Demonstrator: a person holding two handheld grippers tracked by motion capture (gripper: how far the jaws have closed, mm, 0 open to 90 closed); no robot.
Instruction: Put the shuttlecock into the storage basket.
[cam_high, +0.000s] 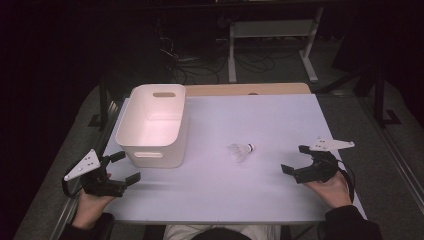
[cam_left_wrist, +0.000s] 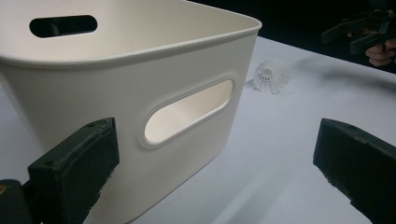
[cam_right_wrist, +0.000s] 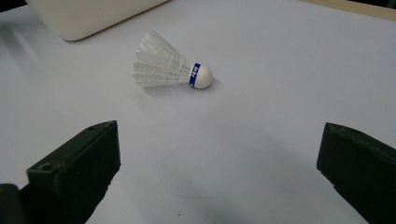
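Right gripper view | shuttlecock (cam_right_wrist: 170, 69) lies ahead of right gripper (cam_right_wrist: 217, 172) | jaws wide, empty

2 black grippers, left gripper (cam_high: 121, 167), right gripper (cam_high: 295, 159), blocky jaws, grey three-cornered plates, dark sleeves

i hold my left gripper (cam_high: 121, 167) at the near left corner of the tabletop (cam_high: 260, 200), jaws spread wide with nothing between them, just beside the white bin (cam_high: 152, 125) that sits along the left edge. my right gripper (cam_high: 295, 159) hovers by the near right edge, jaws wide apart too. the shuttlecock (cam_high: 241, 150) lies on its side near the middle, between bin and right gripper, touching neither.
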